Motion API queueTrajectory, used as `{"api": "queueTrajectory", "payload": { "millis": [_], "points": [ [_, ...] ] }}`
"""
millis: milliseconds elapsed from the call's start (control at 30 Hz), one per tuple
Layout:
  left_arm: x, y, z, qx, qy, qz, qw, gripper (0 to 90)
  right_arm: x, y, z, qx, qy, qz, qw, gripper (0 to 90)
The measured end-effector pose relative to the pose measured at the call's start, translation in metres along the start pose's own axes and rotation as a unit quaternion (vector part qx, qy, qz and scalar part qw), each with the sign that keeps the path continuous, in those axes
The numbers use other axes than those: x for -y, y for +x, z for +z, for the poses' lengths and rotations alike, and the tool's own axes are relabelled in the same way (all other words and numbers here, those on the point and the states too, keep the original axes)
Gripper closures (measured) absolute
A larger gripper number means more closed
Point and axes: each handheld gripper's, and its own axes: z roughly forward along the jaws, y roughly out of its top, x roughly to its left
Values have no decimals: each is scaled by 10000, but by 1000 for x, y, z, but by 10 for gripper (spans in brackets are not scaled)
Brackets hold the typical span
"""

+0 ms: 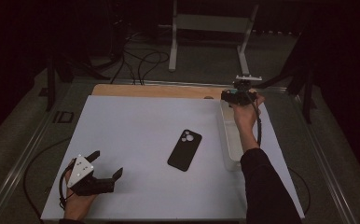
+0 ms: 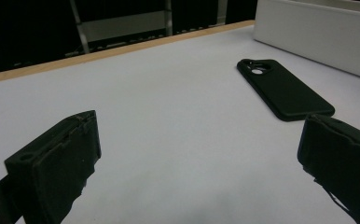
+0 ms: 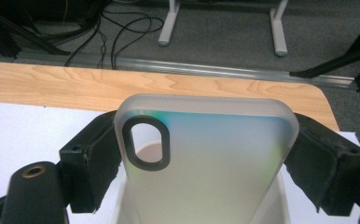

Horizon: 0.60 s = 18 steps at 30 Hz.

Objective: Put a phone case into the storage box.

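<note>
- Clamped across its width in the right tool (image 3: 206,154): a translucent frosted phone case (image 3: 211,158) with an oval camera cut-out, long axis running away from the jaws, directly above the far end of the white rectangular plastic bin (image 1: 229,140).
- Judged next: straight down into the bin; narrow walls on either side, long axis best kept along it.
- Left of the bin, well apart on the white table (image 1: 136,126): a black phone case (image 1: 184,150), lying flat.
- Left tool (image 1: 107,164) released, empty, near the front-left corner, farther from the bin.
</note>
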Motion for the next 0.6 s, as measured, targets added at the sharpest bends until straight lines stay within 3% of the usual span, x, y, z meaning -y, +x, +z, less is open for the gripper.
{"api": "queueTrajectory", "payload": {
  "millis": [333, 433, 600],
  "points": [
    [0, 0, 0, 5, -4, -10, 10000, 0, 5, 0, 10, 100, 153, 40, 9998, 161],
    [0, 0, -1, 7, -10, -12, 10000, 0, 4, 0, 13, 14, 219, 81, 9997, 115],
    [0, 0, 0, 7, 1, -17, 10000, 0, 5, -1, 13, 137, 194, 23, 9997, 84]
  ]
}}
